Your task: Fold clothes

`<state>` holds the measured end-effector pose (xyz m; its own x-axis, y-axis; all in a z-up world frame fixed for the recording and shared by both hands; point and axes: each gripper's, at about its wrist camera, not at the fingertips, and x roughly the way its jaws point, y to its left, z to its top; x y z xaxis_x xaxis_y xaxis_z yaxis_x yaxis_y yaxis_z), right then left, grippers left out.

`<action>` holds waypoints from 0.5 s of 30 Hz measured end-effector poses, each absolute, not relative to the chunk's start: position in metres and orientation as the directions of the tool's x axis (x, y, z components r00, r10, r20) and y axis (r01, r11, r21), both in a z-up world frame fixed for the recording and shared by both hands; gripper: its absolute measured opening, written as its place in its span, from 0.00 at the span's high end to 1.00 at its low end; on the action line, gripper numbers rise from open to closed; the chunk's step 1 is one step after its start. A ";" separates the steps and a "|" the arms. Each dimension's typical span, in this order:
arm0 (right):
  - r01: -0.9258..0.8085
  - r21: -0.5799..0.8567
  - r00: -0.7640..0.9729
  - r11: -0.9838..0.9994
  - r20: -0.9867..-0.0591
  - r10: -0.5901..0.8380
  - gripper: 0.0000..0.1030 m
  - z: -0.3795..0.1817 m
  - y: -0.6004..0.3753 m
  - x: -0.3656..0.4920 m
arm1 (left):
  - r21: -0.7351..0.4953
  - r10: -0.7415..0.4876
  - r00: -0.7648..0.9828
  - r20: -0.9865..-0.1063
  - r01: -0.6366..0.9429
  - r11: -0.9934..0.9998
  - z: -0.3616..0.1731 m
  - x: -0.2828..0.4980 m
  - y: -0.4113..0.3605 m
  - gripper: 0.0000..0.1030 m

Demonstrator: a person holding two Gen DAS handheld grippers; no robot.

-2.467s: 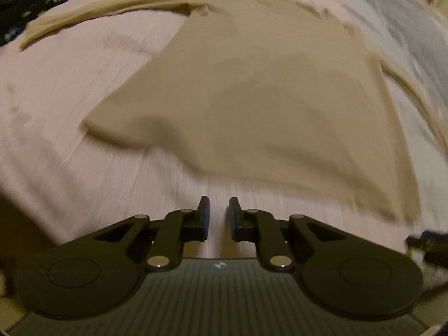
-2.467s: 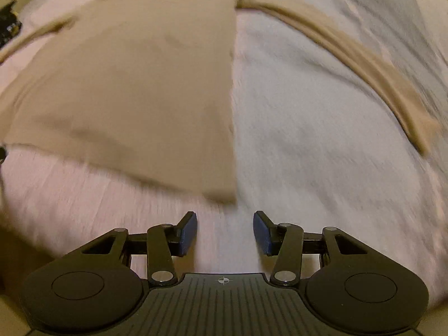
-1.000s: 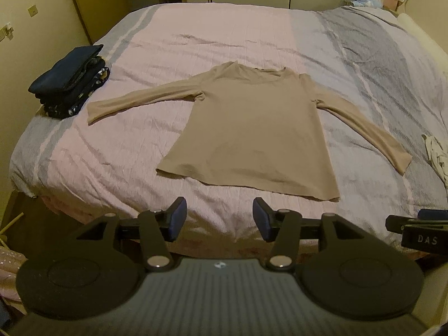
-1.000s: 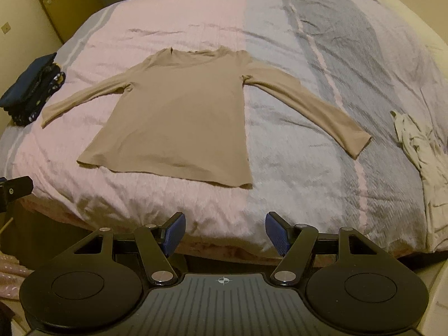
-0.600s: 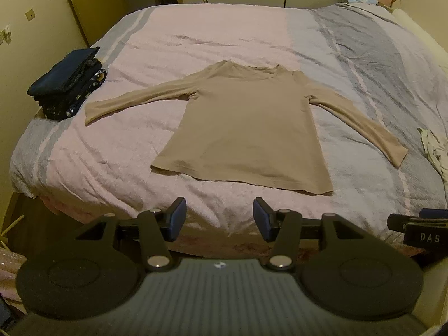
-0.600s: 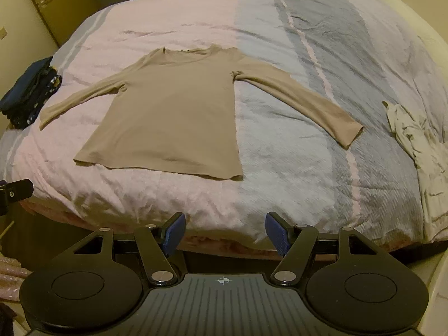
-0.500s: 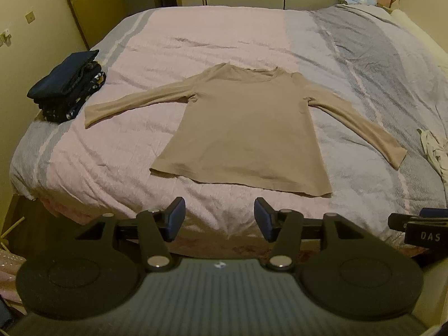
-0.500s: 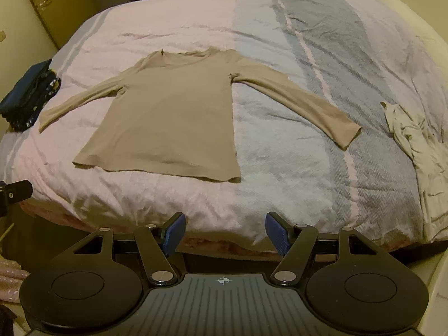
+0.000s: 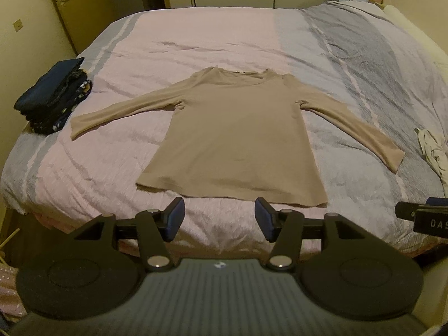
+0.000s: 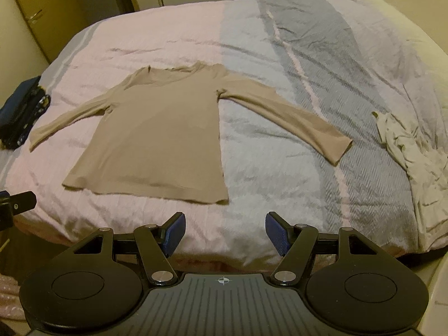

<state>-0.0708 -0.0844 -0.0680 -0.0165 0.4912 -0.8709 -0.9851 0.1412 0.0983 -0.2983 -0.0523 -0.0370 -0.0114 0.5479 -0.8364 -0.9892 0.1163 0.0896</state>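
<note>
Tan shirt spread flat on the bed, folding of it not yet begun

Nearest, the left gripper [image 9: 219, 217] and right gripper [image 10: 224, 232] hung short of the bed [image 9: 212, 33], jaws wide and empty. Beyond them the long-sleeved shirt [image 9: 235, 137] lay smooth mid-bed, hem nearest, sleeves out. Left of the shirt sat a folded dark stack [image 9: 53, 95], apparently finished; right of it, a crumpled pale garment [image 10: 411, 151] waited.

The pale garment [image 9: 433, 151] runs off the frame's edge; possibly crumpled.
</note>
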 end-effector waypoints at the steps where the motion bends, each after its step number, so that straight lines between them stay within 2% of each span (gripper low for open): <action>1: -0.984 0.097 -0.013 0.146 -0.872 0.490 0.35 -0.069 -0.080 -0.069 | 0.088 0.545 -0.008 -0.838 -0.989 0.121 -0.039 -0.298 -0.046 0.50; 10: -0.975 0.106 0.002 0.196 -0.876 0.482 0.35 -0.085 -0.008 -0.080 | 0.001 0.508 0.063 -0.859 -0.992 0.126 -0.064 -0.330 0.043 0.50; 12: -0.965 0.154 -0.016 0.213 -0.844 0.535 0.35 -0.086 0.011 -0.086 | -0.050 0.512 0.095 -0.854 -0.994 0.102 -0.069 -0.353 0.070 0.50; 15: -0.932 0.311 -0.105 0.187 -0.725 0.680 0.35 -0.087 0.036 -0.093 | -0.150 0.516 0.149 -0.843 -0.988 0.040 -0.082 -0.399 0.110 0.50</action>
<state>-0.0935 0.0364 -0.0873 -0.1051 0.6802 -0.7254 -0.9319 0.1873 0.3106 -0.3990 0.1101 -0.0815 0.1491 0.5165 -0.8432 -0.9878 0.0399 -0.1503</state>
